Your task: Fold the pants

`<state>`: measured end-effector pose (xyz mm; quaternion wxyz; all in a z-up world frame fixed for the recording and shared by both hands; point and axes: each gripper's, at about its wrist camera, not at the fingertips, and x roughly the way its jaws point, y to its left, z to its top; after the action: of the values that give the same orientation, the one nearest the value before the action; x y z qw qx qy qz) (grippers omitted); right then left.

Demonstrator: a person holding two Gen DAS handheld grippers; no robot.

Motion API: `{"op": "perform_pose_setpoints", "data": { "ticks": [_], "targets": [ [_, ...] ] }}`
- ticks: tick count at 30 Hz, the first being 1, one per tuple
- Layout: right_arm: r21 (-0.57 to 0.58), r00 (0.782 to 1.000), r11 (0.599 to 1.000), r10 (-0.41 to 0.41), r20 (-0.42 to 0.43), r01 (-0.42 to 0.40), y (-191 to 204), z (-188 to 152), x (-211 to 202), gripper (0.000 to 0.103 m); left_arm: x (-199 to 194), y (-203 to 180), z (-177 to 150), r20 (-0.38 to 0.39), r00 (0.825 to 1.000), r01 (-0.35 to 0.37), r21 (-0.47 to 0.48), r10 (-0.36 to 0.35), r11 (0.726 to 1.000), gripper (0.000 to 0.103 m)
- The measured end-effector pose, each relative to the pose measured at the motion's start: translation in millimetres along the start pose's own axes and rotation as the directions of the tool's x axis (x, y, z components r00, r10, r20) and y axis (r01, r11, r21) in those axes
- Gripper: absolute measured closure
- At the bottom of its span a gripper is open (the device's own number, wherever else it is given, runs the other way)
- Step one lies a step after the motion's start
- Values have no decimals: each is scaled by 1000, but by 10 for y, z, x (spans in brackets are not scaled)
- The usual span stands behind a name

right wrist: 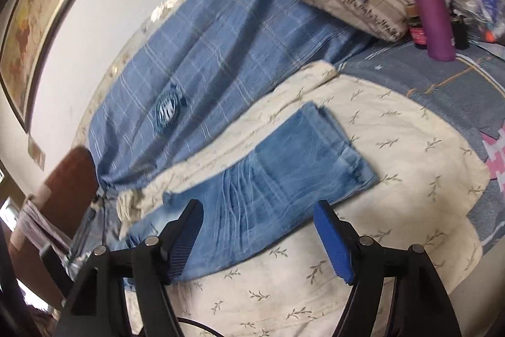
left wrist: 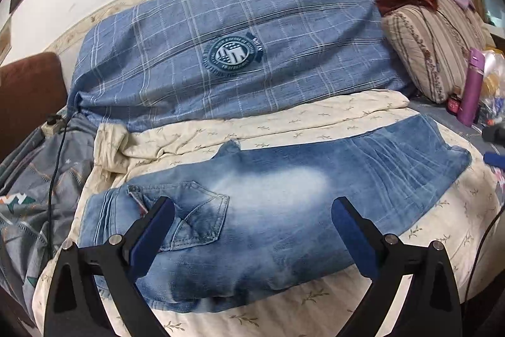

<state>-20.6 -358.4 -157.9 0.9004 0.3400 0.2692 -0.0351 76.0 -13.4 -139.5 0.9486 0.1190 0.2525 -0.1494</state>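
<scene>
- The jeans (left wrist: pixel 268 204) lie flat on the cream sheet (left wrist: pixel 315 122) on the bed, with one leg stacked on the other.
- They run long from left to right in my left camera. The waist end with the back pocket (left wrist: pixel 195 213) is on the left, and the leg ends (left wrist: pixel 442 147) point to the right.
- In my right camera the jeans (right wrist: pixel 268 179) look tilted, with the leg ends (right wrist: pixel 344 144) pointing up and to the right. That picture is a bit blurry.
- The waist end is cut off in my right camera, hidden behind my own finger.
- My left gripper (left wrist: pixel 252 229) hangs over the waist half of the jeans. Its two blue pads (left wrist: pixel 151 236) are wide apart and hold nothing. I cannot tell if the pads touch the cloth.
- My right gripper (right wrist: pixel 258 236) hangs over the leg half, near the close edge of the jeans. Its pads (right wrist: pixel 331 242) are wide apart too and hold nothing.
- Behind the jeans is a big blue checked blanket (left wrist: pixel 227 52) with a round badge on it.
- A striped pillow (left wrist: pixel 432 49) sits at the far right, and a purple bottle (left wrist: pixel 470 87) stands just beside it.
- Small jars and a clear bag are next to the bottle, but they are too small and fuzzy for me to name.
- A black cord (left wrist: pixel 55 166) runs down the left side of the bed.
</scene>
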Motion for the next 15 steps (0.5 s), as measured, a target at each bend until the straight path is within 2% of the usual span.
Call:
{"op": "perform_pose_setpoints", "data": {
  "ticks": [11, 15],
  "targets": [
    [59, 995, 998, 10, -98, -4, 87, -54, 409, 27, 158, 370, -5, -63, 997, -46, -145, 37, 988, 3],
    [37, 994, 999, 5, -108, -1, 165, -75, 505, 27, 136, 473, 9, -52, 997, -66, -174, 58, 983, 3]
  ]
}}
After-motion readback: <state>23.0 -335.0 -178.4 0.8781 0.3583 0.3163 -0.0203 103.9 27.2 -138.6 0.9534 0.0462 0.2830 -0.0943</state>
